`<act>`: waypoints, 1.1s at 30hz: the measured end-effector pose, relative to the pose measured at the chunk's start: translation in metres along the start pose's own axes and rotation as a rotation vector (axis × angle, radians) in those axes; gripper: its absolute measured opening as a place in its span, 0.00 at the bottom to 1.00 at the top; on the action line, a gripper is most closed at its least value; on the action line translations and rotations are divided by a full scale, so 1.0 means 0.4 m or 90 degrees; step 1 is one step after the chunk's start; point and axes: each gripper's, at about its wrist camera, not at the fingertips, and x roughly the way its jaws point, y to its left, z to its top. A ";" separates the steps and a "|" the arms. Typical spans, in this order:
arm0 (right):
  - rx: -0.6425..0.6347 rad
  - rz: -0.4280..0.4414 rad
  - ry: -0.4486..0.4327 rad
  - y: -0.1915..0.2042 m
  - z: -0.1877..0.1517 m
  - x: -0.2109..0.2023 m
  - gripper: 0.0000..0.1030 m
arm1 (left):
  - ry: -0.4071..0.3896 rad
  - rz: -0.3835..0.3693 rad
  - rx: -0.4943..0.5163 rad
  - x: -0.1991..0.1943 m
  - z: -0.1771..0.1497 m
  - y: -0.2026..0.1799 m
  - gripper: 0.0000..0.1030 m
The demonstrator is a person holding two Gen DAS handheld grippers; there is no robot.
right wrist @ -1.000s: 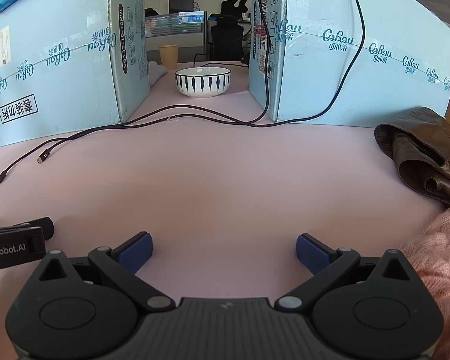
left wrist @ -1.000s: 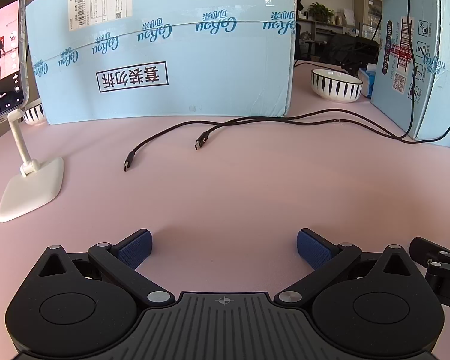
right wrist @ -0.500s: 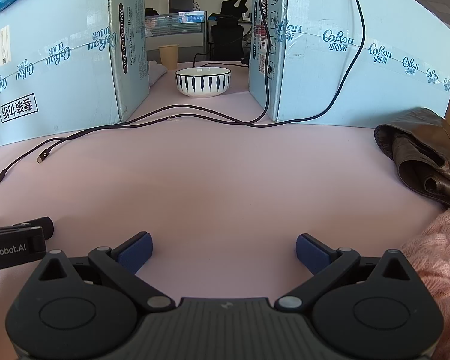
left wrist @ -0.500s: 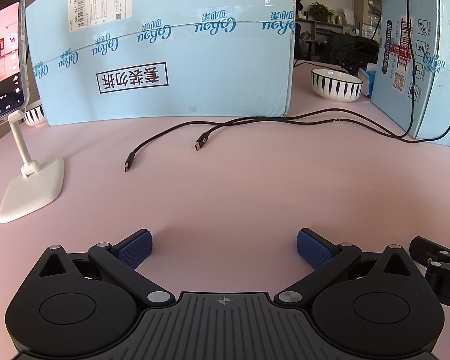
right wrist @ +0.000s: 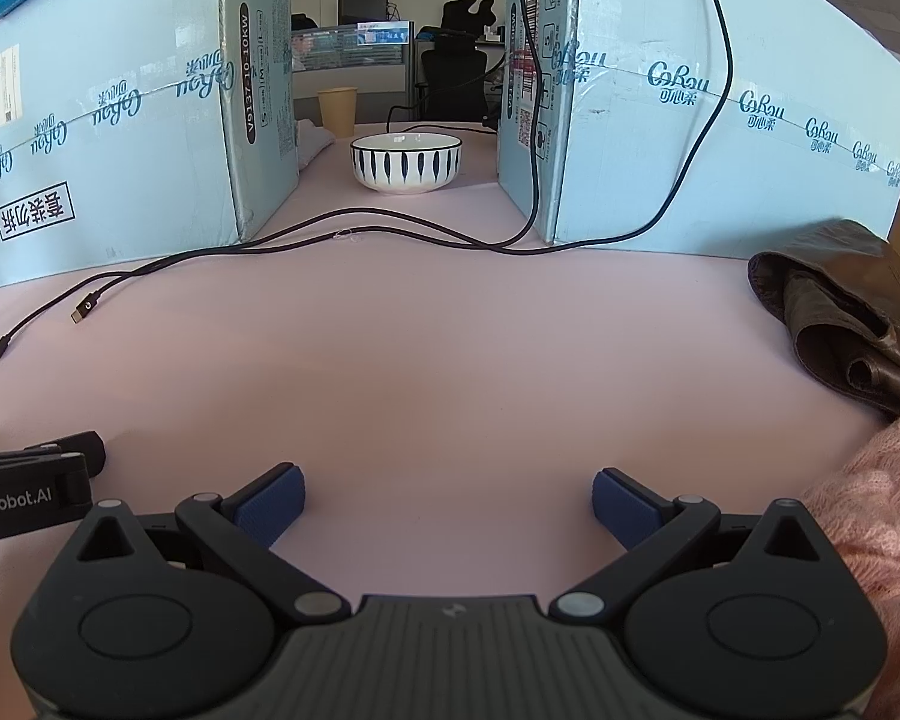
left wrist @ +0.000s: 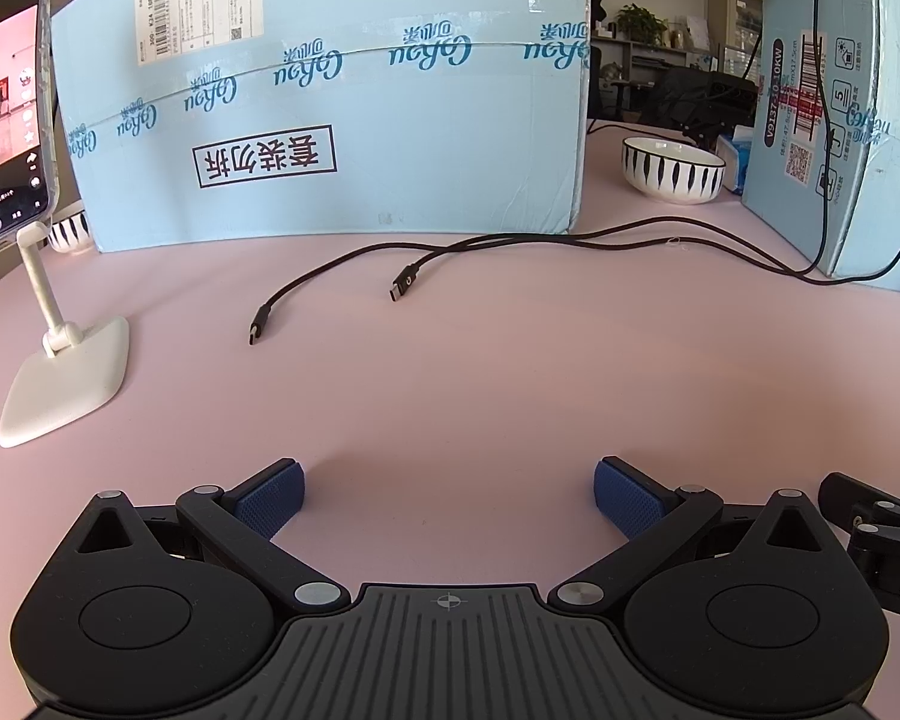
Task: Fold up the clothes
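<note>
Two light-blue cartons are standing at the far side of the pink table, both printed with a repeating "CoRou" logo; the left carton is showing it upside down along with a boxed line of Chinese characters and a white barcode label, while the right carton is carrying a barcode, a QR code and "V9137-10 10KW" on its end. Both grippers are hanging low over bare tabletop with jaws spread wide and nothing between the blue pads: the left gripper and the right gripper. Only the left wrist view is showing a phone on a white stand at 10 o'clock, playing a video. Only the right wrist view is showing the clothes: a brown leather garment lying bunched at 2 o'clock and a pink knit garment at 4 o'clock, just beside the right gripper. A striped bowl is sitting between the cartons at 12 o'clock; its contents cannot be made out. Two black USB cables are trailing across the table.
</note>
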 end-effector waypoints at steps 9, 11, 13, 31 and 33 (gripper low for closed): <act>-0.001 -0.001 0.000 0.002 -0.001 0.001 1.00 | 0.001 0.000 0.001 0.000 0.002 0.000 1.00; -0.001 -0.001 0.000 0.004 -0.002 0.000 1.00 | 0.002 -0.002 -0.001 0.000 0.003 0.001 1.00; -0.002 -0.001 0.000 0.003 -0.003 0.000 1.00 | 0.002 -0.002 -0.002 0.000 0.003 0.001 1.00; 0.002 0.002 0.001 -0.001 -0.001 0.001 1.00 | 0.003 -0.008 -0.009 0.003 0.003 0.006 1.00; 0.002 0.002 0.001 -0.001 -0.001 0.001 1.00 | 0.003 -0.008 -0.009 0.003 0.002 0.007 1.00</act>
